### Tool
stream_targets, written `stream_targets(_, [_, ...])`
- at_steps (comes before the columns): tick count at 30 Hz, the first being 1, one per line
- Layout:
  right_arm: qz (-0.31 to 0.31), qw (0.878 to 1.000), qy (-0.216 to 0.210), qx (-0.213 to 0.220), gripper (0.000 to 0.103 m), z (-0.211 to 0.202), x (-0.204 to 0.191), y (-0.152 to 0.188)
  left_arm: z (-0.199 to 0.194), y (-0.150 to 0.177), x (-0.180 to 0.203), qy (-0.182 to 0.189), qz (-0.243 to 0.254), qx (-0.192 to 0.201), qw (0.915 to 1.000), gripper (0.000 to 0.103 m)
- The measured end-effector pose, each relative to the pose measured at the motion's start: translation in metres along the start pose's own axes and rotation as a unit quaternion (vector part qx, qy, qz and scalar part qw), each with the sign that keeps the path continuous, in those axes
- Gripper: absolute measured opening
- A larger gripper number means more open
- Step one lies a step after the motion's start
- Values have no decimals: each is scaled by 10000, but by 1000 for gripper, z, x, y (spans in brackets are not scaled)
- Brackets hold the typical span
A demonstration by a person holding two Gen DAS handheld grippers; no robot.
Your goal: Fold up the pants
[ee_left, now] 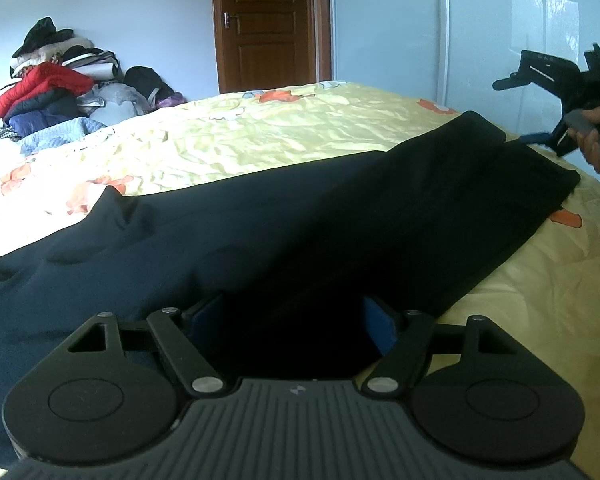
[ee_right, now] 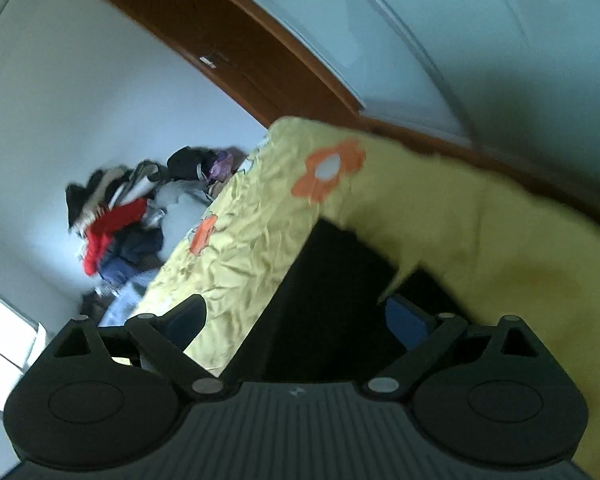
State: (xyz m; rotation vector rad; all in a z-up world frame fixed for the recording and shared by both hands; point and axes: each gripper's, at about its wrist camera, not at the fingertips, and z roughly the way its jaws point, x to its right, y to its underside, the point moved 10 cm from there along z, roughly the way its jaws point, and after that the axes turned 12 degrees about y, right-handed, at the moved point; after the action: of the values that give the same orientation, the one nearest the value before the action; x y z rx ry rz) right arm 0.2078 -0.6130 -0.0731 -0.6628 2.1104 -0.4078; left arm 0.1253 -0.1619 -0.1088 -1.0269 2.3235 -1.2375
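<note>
Left gripper spread wide, pants between fingers; right gripper spread over leg ends.

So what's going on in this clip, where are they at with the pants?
A person with a handheld gripper in each hand is working on dark navy pants laid out flat on a yellow floral bedspread. The left gripper sits low at the wide end with its blue-padded fingers spread either side of the fabric. The right gripper, also open, is tilted near the leg cuffs; its view is blurred. No fold shows yet. A pile of clothes sits by the wall.
</note>
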Motion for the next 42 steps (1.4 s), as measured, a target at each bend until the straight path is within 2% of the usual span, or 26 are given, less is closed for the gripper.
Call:
stream_targets(3, [322, 9992, -196, -123, 97, 8, 3, 5, 1, 0, -1, 3, -27, -10, 10000, 79])
stream_targets(9, [574, 9965, -609, 25, 98, 23, 1, 5, 2, 0, -2, -28, -51, -30, 10000, 85])
stream_targets(15, [646, 9916, -1068, -345, 94, 18, -19, 35, 2, 0, -2, -24, -62, -33, 10000, 85])
stream_targets(16, [549, 9928, -1021, -307, 88, 20, -22, 38, 2, 0, -2, -31, -55, -30, 10000, 85])
stream_targets(18, [436, 9953, -843, -177, 68, 25, -22, 38, 1, 0, -1, -60, -11, -17, 10000, 85])
stream_targets(20, [617, 9960, -627, -156, 20, 36, -15, 35, 0, -1, 2, -98, 87, 11, 9999, 82])
stream_targets(22, [637, 9965, -532, -104, 10, 40, -11, 33, -2, -3, 8, -142, 327, 52, 9994, 75])
stream_targets(26, [316, 9958, -843, 150, 7, 17, -29, 30, 1, -9, 26, -224, 995, 36, 9948, 69])
stream_targets(30, [117, 9910, -1290, 340, 7, -13, -57, 17, 10, -18, 39, 51, 1122, -29, 9937, 60])
stream_targets(34, [-17, 9863, -1585, 453, 7, -33, -78, 3, 23, -21, 46, 51, 1314, -119, 9912, 52])
stream_targets(35, [-55, 9860, -1597, 478, 7, -35, -80, 1, 25, -21, 48, 89, 1371, -131, 9904, 47])
stream_targets(36, [-63, 9858, -1606, 479, 7, -36, -81, 0, 25, -21, 47, 112, 1363, -104, 9906, 34])
stream_targets(38, [-108, 9866, -1564, 443, 7, -33, -83, -1, 25, -24, 47, 232, 1171, -44, 9928, 21])
stream_targets(40, [-167, 9891, -1423, 342, 7, -24, -85, -3, 26, -32, 38, 213, 906, 56, 9956, 17])
stream_targets(42, [-139, 9911, -1310, 207, 7, -11, -91, -9, 23, -49, 24, 44, 630, 294, 9976, 15])
